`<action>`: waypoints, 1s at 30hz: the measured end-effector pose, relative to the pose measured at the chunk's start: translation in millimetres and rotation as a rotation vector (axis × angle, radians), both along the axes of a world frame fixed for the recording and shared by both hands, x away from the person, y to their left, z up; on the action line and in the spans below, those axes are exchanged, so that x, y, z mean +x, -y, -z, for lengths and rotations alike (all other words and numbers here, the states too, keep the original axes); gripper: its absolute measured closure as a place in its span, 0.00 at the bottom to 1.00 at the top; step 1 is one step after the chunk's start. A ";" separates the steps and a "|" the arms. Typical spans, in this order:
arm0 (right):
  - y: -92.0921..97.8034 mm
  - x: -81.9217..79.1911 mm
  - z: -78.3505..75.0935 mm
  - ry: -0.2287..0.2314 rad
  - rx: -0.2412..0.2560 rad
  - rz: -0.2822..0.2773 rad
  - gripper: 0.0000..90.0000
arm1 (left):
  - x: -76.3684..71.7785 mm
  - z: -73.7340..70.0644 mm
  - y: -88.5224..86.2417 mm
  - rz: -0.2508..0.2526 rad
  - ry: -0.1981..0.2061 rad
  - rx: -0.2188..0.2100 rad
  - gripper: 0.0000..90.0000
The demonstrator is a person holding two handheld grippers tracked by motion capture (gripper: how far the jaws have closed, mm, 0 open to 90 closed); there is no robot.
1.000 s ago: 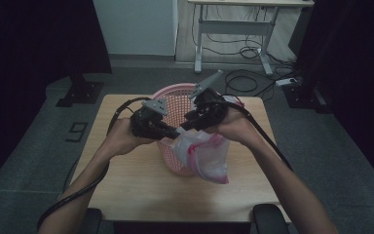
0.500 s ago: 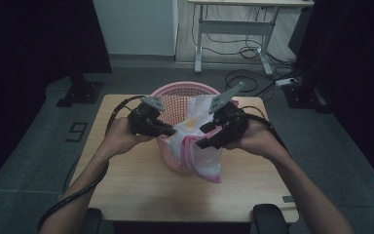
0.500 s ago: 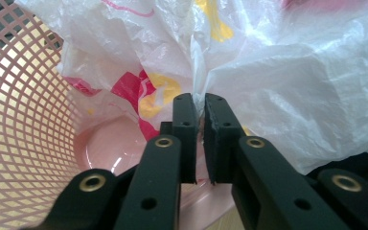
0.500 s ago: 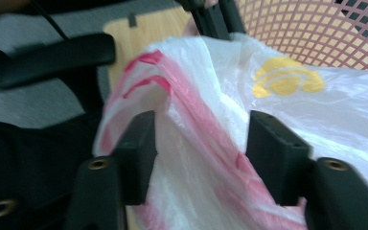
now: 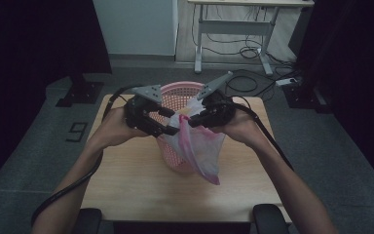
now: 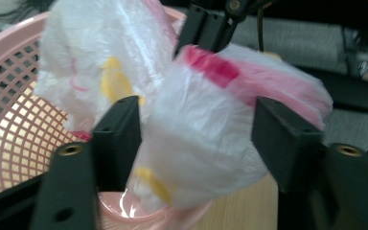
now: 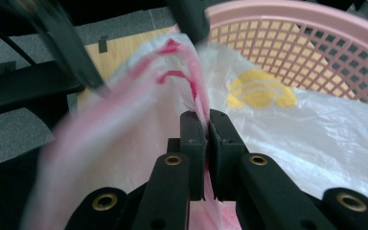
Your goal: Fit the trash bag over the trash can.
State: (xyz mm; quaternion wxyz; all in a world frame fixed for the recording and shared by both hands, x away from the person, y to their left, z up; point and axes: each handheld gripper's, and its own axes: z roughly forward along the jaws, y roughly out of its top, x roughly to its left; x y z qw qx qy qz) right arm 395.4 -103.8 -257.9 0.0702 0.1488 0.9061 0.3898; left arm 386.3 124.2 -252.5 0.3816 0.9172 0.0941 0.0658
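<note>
A pink mesh basket (image 5: 175,90) stands on the wooden table (image 5: 126,180). A thin white plastic bag (image 5: 199,151) with pink and yellow print hangs out over the basket's near rim. My right gripper (image 5: 189,123) is shut on the bag's pink-edged rim, and its jaws (image 7: 206,120) pinch the film tightly. My left gripper (image 5: 171,127) is just to its left. Its jaws stand wide apart (image 6: 201,139), with a bulge of the bag (image 6: 211,158) lying between them, unpinched. The basket's lattice wall (image 6: 9,124) sits behind the bag, and its rim (image 7: 316,38) curves behind the bag (image 7: 316,129).
Both forearms reach in from the bottom and cables trail off each gripper. Two dark chair armrests (image 5: 268,217) sit at the table's near edge. Beyond the table are grey floor, a black stand base (image 5: 80,92), a desk frame (image 5: 243,29) and a power strip (image 5: 289,82).
My right gripper swung out to the right with the bag's rim, then came back left close to the left gripper. The bag is pulled further open over the basket's front.
</note>
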 end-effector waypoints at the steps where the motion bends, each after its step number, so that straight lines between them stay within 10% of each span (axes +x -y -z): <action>1: -1.0 1.9 -0.2 0.004 -0.001 -0.001 0.95 | 3.7 2.3 2.5 -0.003 0.006 0.009 0.70; 9: 22.1 13.0 5.5 0.002 -0.003 0.077 0.95 | 20.9 6.8 -18.3 -0.103 -0.025 -0.064 0.99; 30: 131.9 33.4 10.2 0.060 -0.128 0.410 0.95 | 48.7 18.6 -123.2 -0.511 0.048 -0.079 0.97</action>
